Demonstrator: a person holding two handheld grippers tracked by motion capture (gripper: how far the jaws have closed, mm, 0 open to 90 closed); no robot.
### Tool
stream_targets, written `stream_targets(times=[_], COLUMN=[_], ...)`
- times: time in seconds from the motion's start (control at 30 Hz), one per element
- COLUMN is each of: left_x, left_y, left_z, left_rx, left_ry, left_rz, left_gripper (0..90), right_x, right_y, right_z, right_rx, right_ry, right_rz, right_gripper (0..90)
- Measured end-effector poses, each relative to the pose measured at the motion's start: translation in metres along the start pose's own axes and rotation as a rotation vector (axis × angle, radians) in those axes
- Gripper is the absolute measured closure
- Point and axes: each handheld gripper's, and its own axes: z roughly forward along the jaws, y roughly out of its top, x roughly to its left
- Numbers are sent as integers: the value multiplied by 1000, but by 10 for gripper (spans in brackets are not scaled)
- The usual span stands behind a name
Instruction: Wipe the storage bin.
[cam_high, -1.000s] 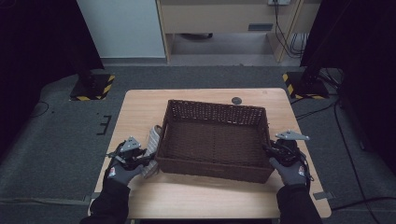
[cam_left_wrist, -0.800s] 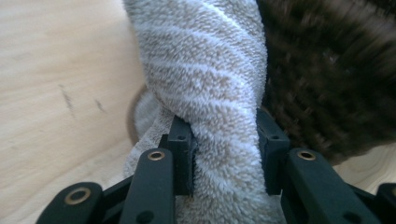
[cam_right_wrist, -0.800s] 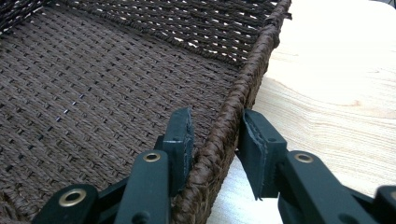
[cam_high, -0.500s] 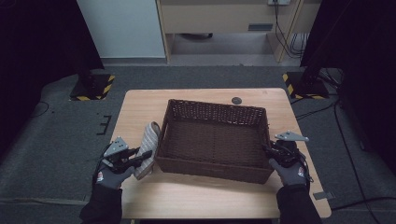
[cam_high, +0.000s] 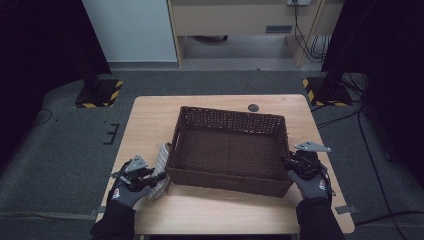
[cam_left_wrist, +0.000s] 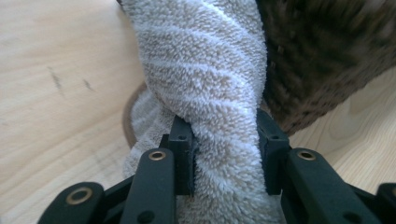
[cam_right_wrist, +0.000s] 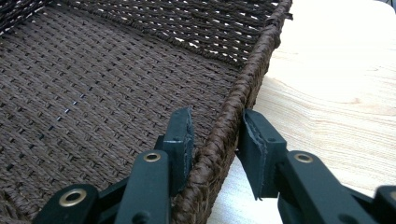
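Observation:
A dark brown wicker basket (cam_high: 231, 116) stands in the middle of the wooden table (cam_high: 150, 120). A beige and white striped towel (cam_high: 161, 159) lies rumpled against the basket's left wall (cam_left_wrist: 322, 60). My left gripper (cam_high: 156, 176) is at the towel's near end and is shut on a thick fold of the towel (cam_left_wrist: 205, 70); both pads press into the pile around my left gripper's tips (cam_left_wrist: 224, 135). My right gripper (cam_high: 287, 162) straddles the basket's right rim (cam_right_wrist: 250, 79), one jaw inside and one outside, and my right gripper (cam_right_wrist: 217, 128) is shut on that rim.
A small black round disc (cam_high: 253, 107) lies on the table behind the basket. Bare wood (cam_right_wrist: 336, 84) runs to the right of the basket and along the near edge. The basket's inside holds nothing. Dark carpet surrounds the table, with stands at both far corners.
My left hand has drawn back toward the near left corner with the towel in its jaws, dragging the towel along the basket's left side. The right gripper has kept still on the rim.

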Motion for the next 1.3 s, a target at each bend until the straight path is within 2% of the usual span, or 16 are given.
stream_targets(times=[0.17, 0.23, 0.33, 0.57, 0.63, 0.67, 0.8, 0.93, 1.03, 1.07, 1.17, 1.3], left_x=[-6, -11, -16, -17, -17, -17, -16, -18, -27, -30, -38, -42], left_y=[12, 14, 11, -9, -14, -15, -11, -2, 2, 2, -1, -7], left_z=[-32, -41, -41, -8, -2, -1, -11, -31, -44, -46, -46, -35], left_rx=[-141, -166, -147, 6, 42, 46, 12, -98, -165, -175, -162, -97], left_ry=[-13, -15, -4, 16, 19, 20, 21, 17, 31, 43, 65, 93], left_rz=[-16, -7, 10, 7, 6, 4, -21, -52, -47, -42, -27, -8], left_gripper=[650, 650, 650, 649, 649, 648, 649, 648, 648, 648, 648, 647], right_x=[0, 0, 1, 1, 1, 1, 0, 0, 0, 0, 0, 0], right_y=[0, 0, 0, 0, 0, 0, -1, -1, -1, -1, -1, -1], right_z=[0, 0, 0, 0, 0, 0, 0, 0, -1, -1, -1, -1], right_rx=[-1, 0, 0, -1, -1, -1, 0, 0, 0, 0, 0, -1], right_ry=[0, 0, 1, 1, 1, 1, 1, 2, 4, 2, 2, 4], right_rz=[4, 3, 5, 5, 5, 4, 5, 3, 4, 5, 5, 5], right_gripper=[652, 652, 652, 652, 652, 652, 652, 651, 651, 651, 652, 651])
